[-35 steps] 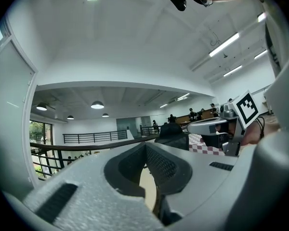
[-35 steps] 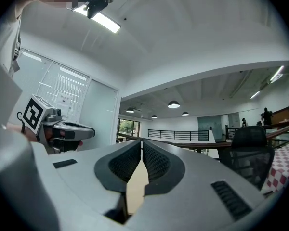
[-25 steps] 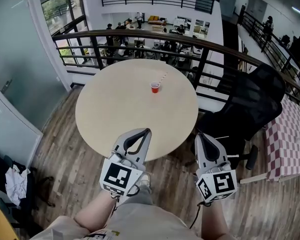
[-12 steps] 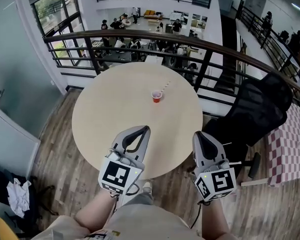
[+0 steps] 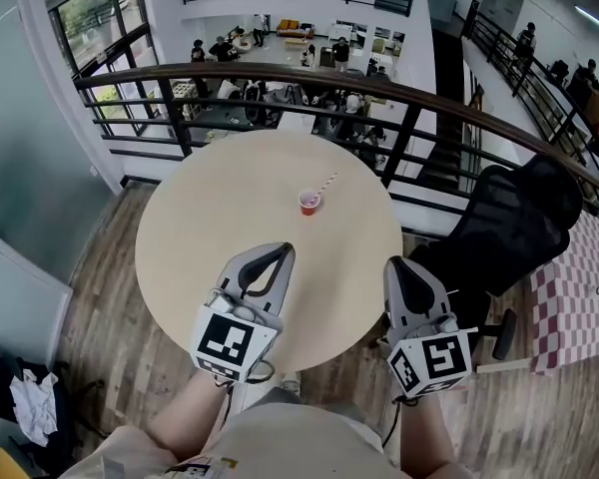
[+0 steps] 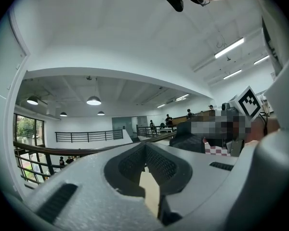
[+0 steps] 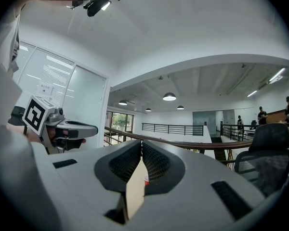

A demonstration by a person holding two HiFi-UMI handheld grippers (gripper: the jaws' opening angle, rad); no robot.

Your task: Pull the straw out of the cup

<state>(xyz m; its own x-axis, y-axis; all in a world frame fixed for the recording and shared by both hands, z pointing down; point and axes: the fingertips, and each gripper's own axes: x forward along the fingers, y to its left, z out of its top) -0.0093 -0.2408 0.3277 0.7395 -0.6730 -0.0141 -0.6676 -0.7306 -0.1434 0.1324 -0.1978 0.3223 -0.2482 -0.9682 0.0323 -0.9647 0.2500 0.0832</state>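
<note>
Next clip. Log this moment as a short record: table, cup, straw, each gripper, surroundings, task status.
table: round beige table
cup: small red cup, upright, past the table's middle, on the railing side
straw: striped straw, standing in the cup, leaning right
left gripper: left gripper, jaws together, empty, over the table's near part, well short of the cup
right gripper: right gripper, jaws together, empty, at the table's near right edge
surroundings: black chair right of the table; railing beyond it
task status: straw not yet pulled out
</note>
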